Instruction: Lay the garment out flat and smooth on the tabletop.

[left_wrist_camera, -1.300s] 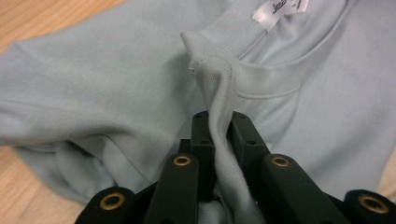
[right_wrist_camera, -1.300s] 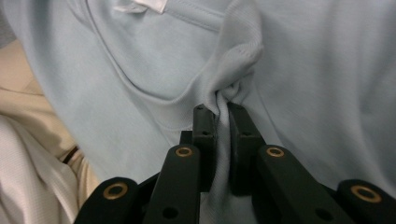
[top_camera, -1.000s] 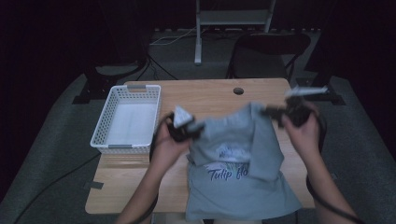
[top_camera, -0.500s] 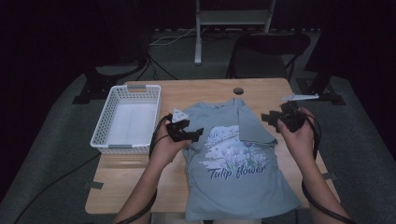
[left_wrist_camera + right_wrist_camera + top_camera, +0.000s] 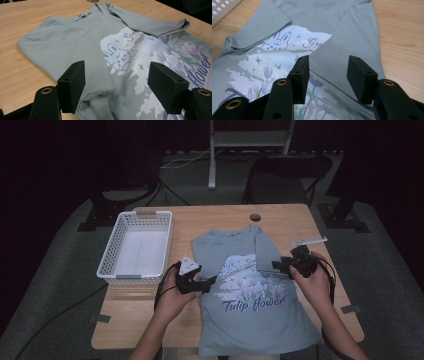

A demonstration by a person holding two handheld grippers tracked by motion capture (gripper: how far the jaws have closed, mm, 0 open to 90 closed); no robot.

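On table, grey-blue tulip-print T-shirt lies flat.

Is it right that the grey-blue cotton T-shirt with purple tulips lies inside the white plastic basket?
No. The grey-blue cotton T-shirt with purple tulips lies flat on the wooden table, beside the white plastic basket, not inside it. The high view shows this.

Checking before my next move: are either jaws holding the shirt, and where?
Nothing is held: the T-shirt lies flat, and the left gripper and right gripper have just opened.

High overhead, gripper views close — shirt (shared)
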